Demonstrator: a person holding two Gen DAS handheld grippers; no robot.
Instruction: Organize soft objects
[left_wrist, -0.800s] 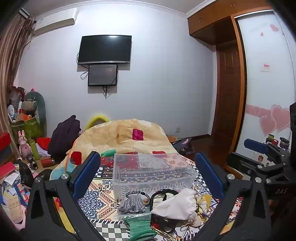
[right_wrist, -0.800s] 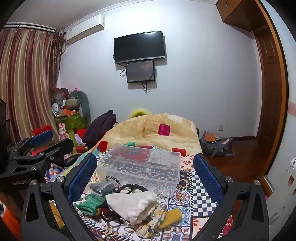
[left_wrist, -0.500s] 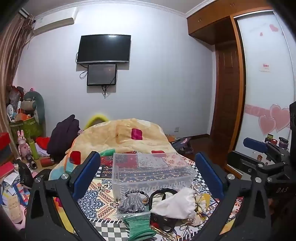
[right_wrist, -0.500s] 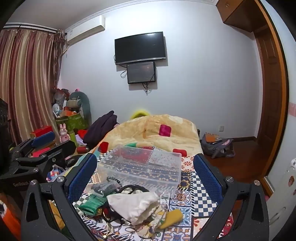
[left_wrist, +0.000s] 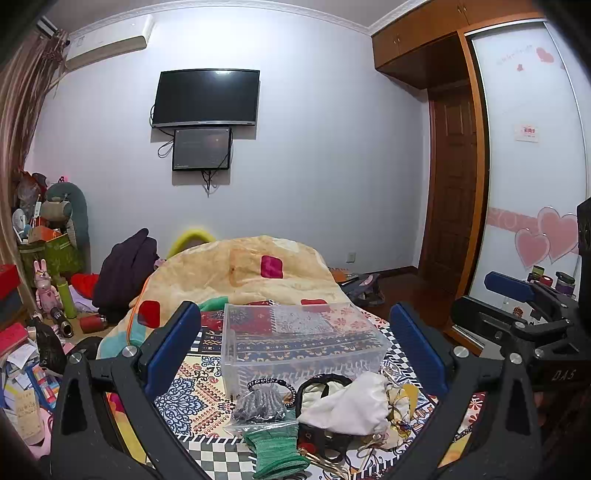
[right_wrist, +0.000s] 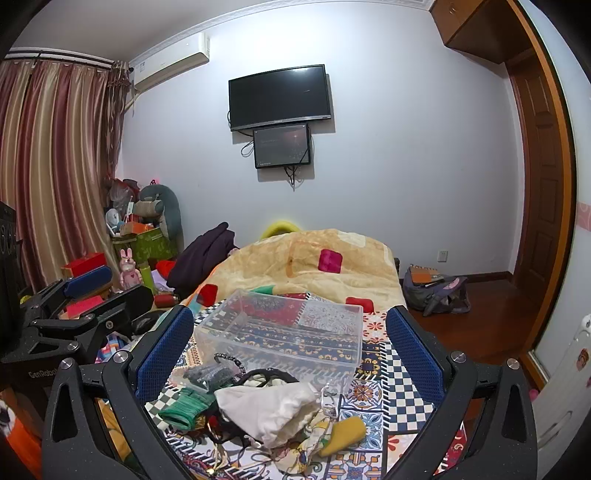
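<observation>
A pile of soft things lies on the patterned bed cover: a white cloth pouch (left_wrist: 347, 404) (right_wrist: 273, 404), a green knit piece (left_wrist: 275, 452) (right_wrist: 184, 404), a grey item in a clear bag (left_wrist: 260, 400) (right_wrist: 208, 371), a black band (left_wrist: 325, 380) and a yellow piece (right_wrist: 345, 432). An empty clear plastic box (left_wrist: 299, 339) (right_wrist: 284, 328) stands just behind the pile. My left gripper (left_wrist: 295, 347) is open, above the pile. My right gripper (right_wrist: 290, 347) is open, also above it. Each gripper shows at the edge of the other's view.
A folded yellow quilt (left_wrist: 247, 273) lies behind the box. A dark garment (left_wrist: 125, 269) lies at its left. Toys and boxes (left_wrist: 44, 273) crowd the floor at left. A bag (right_wrist: 436, 291) lies on the wooden floor at right, by the wardrobe (left_wrist: 532, 184).
Both views have shifted very slightly; the pile and the box stay where they were. Both grippers stay open.
</observation>
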